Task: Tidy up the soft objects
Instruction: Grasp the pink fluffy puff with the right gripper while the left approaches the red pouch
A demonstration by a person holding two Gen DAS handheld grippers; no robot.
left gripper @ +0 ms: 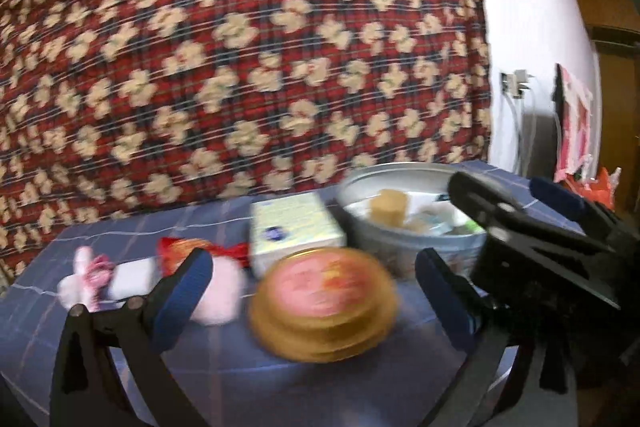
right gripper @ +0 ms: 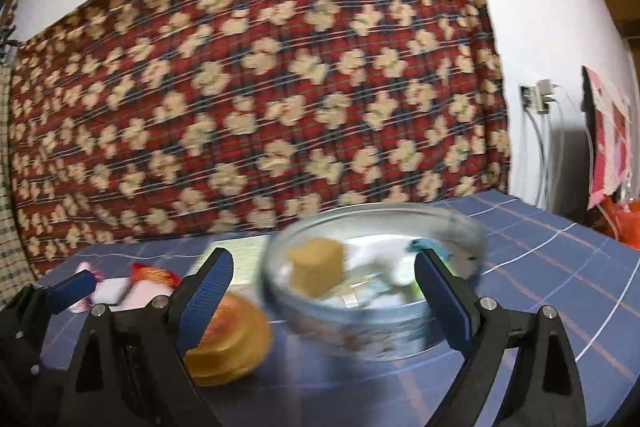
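Your left gripper [left gripper: 312, 291]: spread wide, empty, gold round tin [left gripper: 323, 305] between its fingers. Your right gripper [right gripper: 324, 287]: spread, empty, before the metal bowl [right gripper: 372, 283].

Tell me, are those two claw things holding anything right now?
No. The left gripper and the right gripper are both open and empty above the table.

Bare blue tablecloth [right gripper: 560, 267] right of bowl [right gripper: 372, 307]; left side cluttered.
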